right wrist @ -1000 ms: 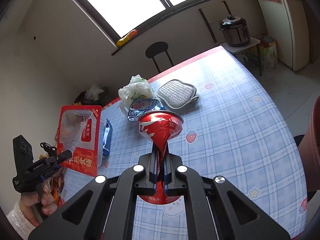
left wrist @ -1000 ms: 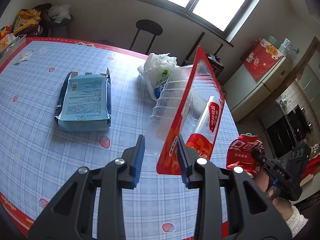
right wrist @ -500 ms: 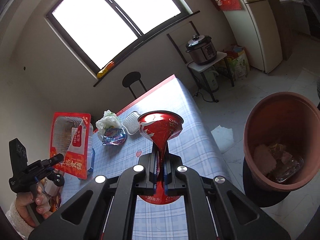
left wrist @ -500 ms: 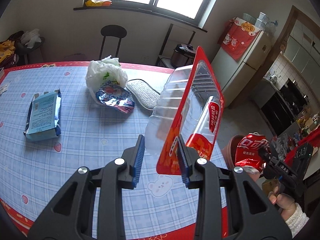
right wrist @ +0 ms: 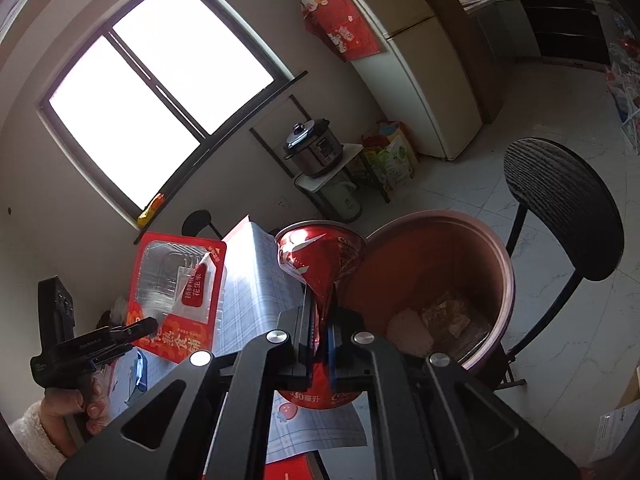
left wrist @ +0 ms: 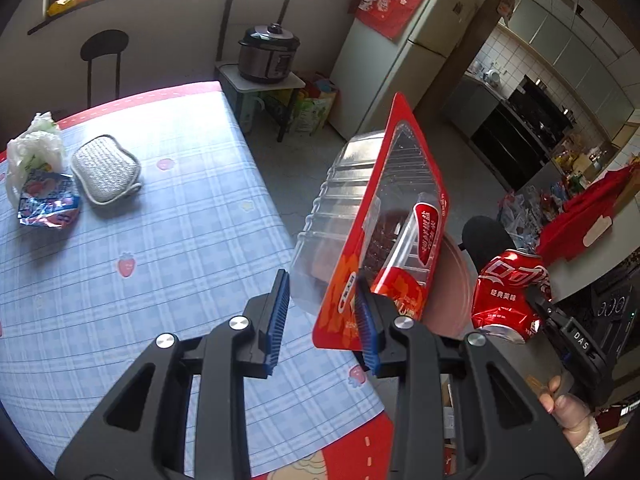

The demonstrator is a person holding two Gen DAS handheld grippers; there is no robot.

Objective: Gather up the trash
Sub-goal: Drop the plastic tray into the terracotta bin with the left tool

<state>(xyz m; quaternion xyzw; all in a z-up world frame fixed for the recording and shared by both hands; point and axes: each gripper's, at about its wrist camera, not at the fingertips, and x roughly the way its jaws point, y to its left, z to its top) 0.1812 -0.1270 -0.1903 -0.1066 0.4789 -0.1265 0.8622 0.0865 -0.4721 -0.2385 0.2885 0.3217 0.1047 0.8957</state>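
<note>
My left gripper [left wrist: 320,316] is shut on a clear plastic snack tray with a red card rim [left wrist: 372,224], held upright past the table's right edge. The tray also shows in the right wrist view [right wrist: 180,284]. My right gripper [right wrist: 319,328] is shut on a crushed red cola can [right wrist: 320,260], held beside the rim of a brown trash bin [right wrist: 472,240] that has scraps inside. The can also shows in the left wrist view [left wrist: 508,292], with the bin [left wrist: 450,280] partly hidden behind the tray.
On the blue checked table [left wrist: 160,240] lie a grey scrubbing pad [left wrist: 106,168], a white plastic bag [left wrist: 34,148] and a colourful wrapper [left wrist: 48,200]. A black stool [right wrist: 560,208] stands behind the bin. A pressure cooker [left wrist: 268,54] and fridge [left wrist: 400,60] stand farther back.
Both grippers have swung right, off the table toward the trash bin, each carrying its item. The bin is now close beside the can.
</note>
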